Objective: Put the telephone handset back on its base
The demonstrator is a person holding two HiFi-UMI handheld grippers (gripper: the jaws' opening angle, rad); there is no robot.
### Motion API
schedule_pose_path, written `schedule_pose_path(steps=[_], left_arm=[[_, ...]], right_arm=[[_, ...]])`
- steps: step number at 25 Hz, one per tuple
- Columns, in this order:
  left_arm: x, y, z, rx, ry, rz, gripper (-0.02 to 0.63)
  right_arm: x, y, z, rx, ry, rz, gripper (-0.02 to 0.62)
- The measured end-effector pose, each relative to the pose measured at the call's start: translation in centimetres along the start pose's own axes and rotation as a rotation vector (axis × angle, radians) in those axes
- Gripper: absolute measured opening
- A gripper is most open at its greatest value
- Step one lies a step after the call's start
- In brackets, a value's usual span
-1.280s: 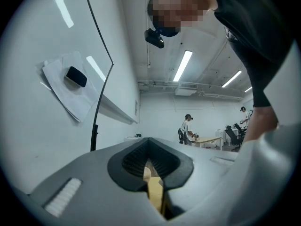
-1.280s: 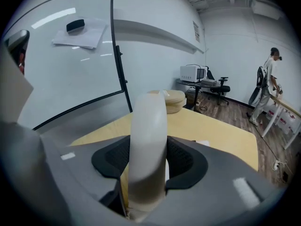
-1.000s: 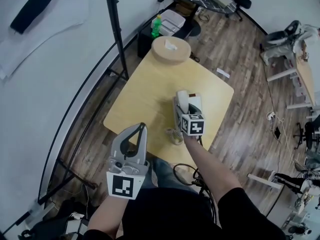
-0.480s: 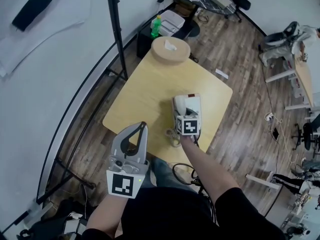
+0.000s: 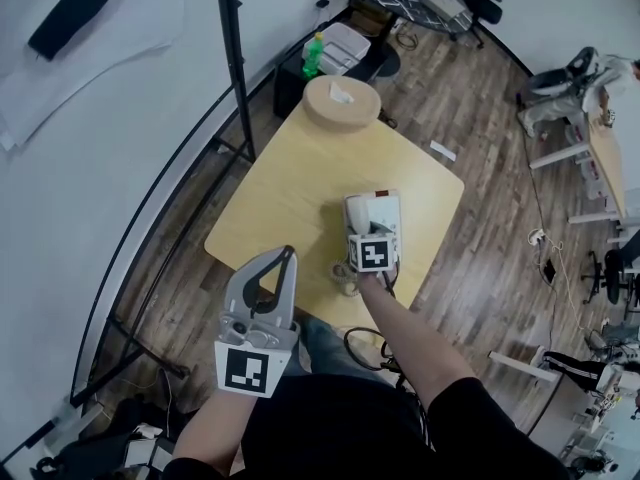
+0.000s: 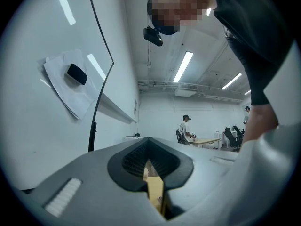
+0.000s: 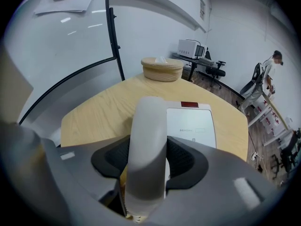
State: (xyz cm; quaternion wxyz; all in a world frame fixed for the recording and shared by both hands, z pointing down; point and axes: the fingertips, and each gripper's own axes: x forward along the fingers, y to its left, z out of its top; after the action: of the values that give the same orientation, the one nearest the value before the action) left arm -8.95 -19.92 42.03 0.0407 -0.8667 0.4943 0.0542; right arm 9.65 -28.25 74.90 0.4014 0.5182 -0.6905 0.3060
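Note:
My right gripper [image 5: 361,231] is shut on the white telephone handset [image 5: 357,211], gripping it around the middle. The handset [image 7: 148,140] lies lengthwise along the left side of the white base [image 7: 192,125], whose keypad panel and small red window show to its right. The base [image 5: 385,211] sits near the right front of the pale wooden table [image 5: 290,183]. I cannot tell whether the handset rests fully in its cradle. My left gripper [image 5: 286,254] hangs off the table's near edge, its jaws together with nothing in them [image 6: 153,173].
A round wooden tissue box [image 5: 342,101] stands at the table's far corner. The coiled cord [image 5: 347,272] lies by the near edge. A black stand pole [image 5: 235,68] rises at the left, with a green bottle [image 5: 313,52] behind it. Wood floor surrounds the table.
My right gripper has moved slightly nearer and to the left with the handset, bringing it down along the base's left side. The left gripper has not moved.

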Motion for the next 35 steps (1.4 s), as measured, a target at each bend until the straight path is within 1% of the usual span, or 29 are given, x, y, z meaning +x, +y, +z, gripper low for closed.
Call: schedule_pose_path(steps=[6, 8, 14, 25, 35], left_arm=[[-0.02, -0.13, -0.34, -0.005, 0.012, 0.006, 0.0], [-0.11, -0.21, -0.34, -0.007, 0.011, 0.005, 0.0], [-0.18, -0.22, -0.4, -0.003, 0.016, 0.006, 0.0], [-0.03, -0.12, -0.59, -0.005, 0.019, 0.005, 0.0], [0.15, -0.12, -0.24, -0.003, 0.005, 0.004, 0.0]], right_arm=[[0.69, 0.3, 0.19, -0.028, 0.006, 0.017, 0.233], [0.75, 0.29, 0.08, -0.033, 0.002, 0.02, 0.244], [0.75, 0.21, 0.02, -0.051, -0.012, 0.035, 0.244], [0.72, 0.31, 0.11, -0.051, -0.004, 0.036, 0.244], [0.66, 0.23, 0.0, -0.055, -0.001, 0.036, 0.244]])
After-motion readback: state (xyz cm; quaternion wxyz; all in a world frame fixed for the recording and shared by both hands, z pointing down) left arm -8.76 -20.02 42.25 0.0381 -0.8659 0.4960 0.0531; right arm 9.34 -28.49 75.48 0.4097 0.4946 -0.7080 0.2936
